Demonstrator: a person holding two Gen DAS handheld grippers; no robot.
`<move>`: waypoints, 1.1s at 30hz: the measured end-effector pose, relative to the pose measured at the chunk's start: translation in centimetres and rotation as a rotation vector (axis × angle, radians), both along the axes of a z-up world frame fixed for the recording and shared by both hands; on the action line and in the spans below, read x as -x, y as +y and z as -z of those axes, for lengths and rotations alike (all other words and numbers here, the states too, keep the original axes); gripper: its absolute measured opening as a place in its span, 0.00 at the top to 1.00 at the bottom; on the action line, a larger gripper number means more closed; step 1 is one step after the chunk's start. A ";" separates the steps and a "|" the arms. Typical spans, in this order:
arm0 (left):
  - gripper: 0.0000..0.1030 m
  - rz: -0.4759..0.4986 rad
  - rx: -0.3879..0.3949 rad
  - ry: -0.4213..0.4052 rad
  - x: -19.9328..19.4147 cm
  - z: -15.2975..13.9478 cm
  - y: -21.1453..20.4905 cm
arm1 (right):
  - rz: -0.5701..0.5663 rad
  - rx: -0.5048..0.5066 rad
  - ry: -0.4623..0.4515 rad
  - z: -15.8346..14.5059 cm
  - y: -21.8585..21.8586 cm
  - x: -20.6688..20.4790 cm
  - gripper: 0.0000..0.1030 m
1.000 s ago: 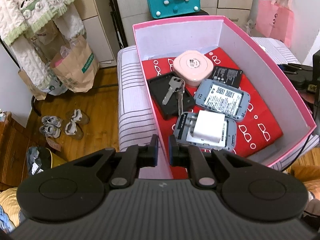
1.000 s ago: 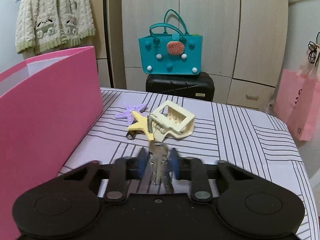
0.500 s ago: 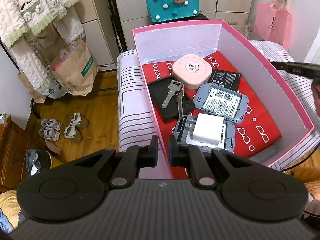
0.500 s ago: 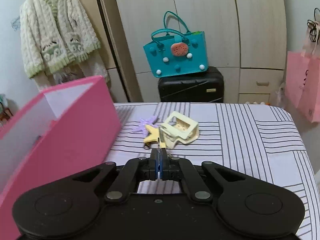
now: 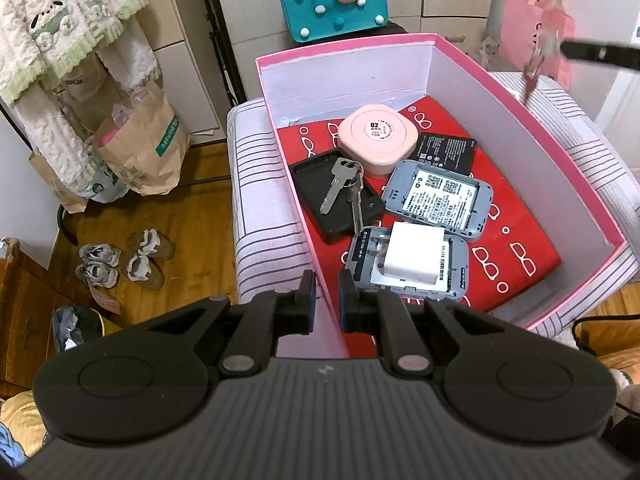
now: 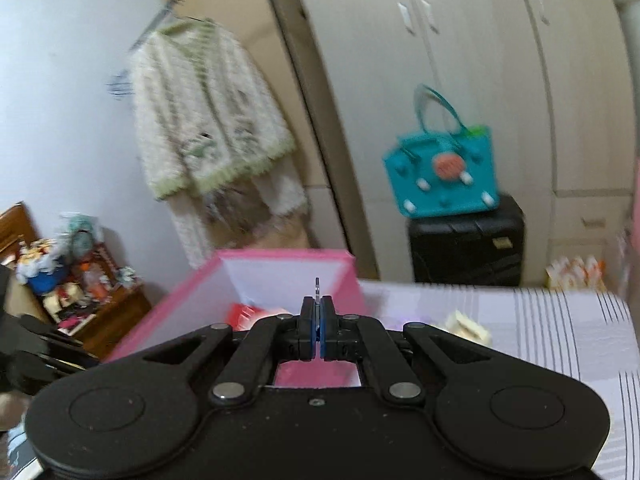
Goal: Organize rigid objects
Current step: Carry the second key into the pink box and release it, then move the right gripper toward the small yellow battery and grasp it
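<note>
My left gripper (image 5: 323, 292) is shut on the near wall of the open pink box (image 5: 344, 46) and holds it. The box holds a pink round case (image 5: 378, 140), a key bunch (image 5: 342, 186) on a black cover (image 5: 316, 184), two grey device shells (image 5: 438, 198), a white charger (image 5: 414, 254) and a black battery (image 5: 446, 150). My right gripper (image 6: 317, 304) is shut on a second key bunch, of which a thin metal edge (image 6: 317, 286) sticks up between the pads. In the left wrist view these keys (image 5: 538, 60) dangle blurred above the box's far right rim.
The box stands on a striped cushioned surface (image 6: 560, 320), where a cream clip (image 6: 466, 326) lies. A teal bag (image 6: 444, 176) sits on a black suitcase (image 6: 466, 240) before the wardrobe. Paper bags (image 5: 136, 148) and shoes (image 5: 124, 258) are on the wooden floor at the left.
My right gripper closed on the keys, lifted them off the striped surface and swung left towards the box. It now shows at the left view's upper right. The left gripper kept still.
</note>
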State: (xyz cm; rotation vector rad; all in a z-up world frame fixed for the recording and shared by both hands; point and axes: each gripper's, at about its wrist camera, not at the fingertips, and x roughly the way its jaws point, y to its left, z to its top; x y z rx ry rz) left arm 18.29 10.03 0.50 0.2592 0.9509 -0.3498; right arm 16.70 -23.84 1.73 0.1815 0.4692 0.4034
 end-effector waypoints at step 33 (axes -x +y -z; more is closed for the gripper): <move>0.88 0.009 0.042 0.011 -0.3 0.0 1.1 | -0.142 0.078 0.103 2.2 2.4 -0.3 0.91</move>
